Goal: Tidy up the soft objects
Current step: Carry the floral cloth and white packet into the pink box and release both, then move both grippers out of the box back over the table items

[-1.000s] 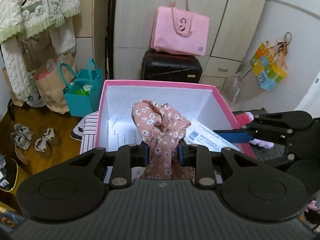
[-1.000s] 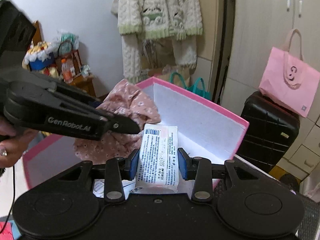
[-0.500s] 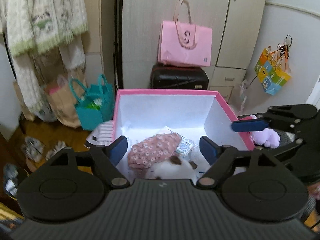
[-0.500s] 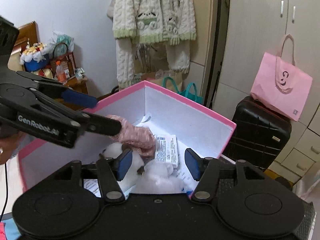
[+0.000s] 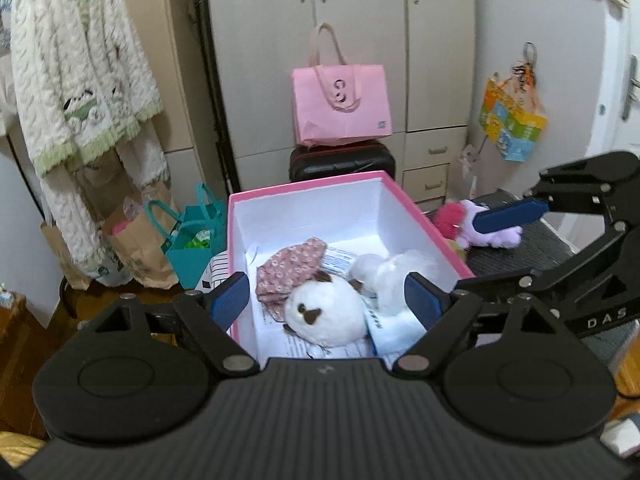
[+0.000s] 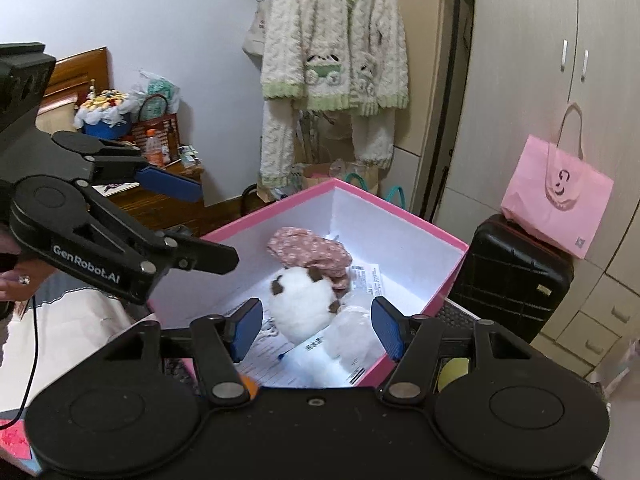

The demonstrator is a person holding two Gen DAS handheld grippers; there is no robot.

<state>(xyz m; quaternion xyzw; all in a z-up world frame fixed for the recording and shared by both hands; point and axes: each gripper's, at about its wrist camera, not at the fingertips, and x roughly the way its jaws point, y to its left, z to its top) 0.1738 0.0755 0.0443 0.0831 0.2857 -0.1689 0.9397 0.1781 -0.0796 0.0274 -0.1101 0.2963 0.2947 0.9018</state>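
A pink box [image 5: 304,191] with a white inside holds a pink floral cloth [image 5: 290,270], a white plush with brown patches [image 5: 325,312], a clear packet of white stuff [image 5: 394,270] and printed papers. The same floral cloth [image 6: 310,250] and white plush [image 6: 302,300] show in the right wrist view. My left gripper [image 5: 326,300] hangs above the box's near end, its jaws opening with nothing between them. My right gripper [image 6: 317,326] hovers over the box's near corner, its jaws also opening and empty. A purple plush [image 5: 498,236] lies outside the box, to its right.
A pink tote [image 5: 340,108] sits on a black suitcase [image 5: 340,162] before the wardrobe. A teal bag [image 5: 196,240] and paper bag [image 5: 136,248] stand left of the box under a hanging cream cardigan [image 5: 76,80]. A person's hand [image 6: 14,280] holds the left gripper.
The left gripper has let go of the floral cloth and the right of the labelled packet; both now lie in the box. Both grippers have opened, pulled back and risen.
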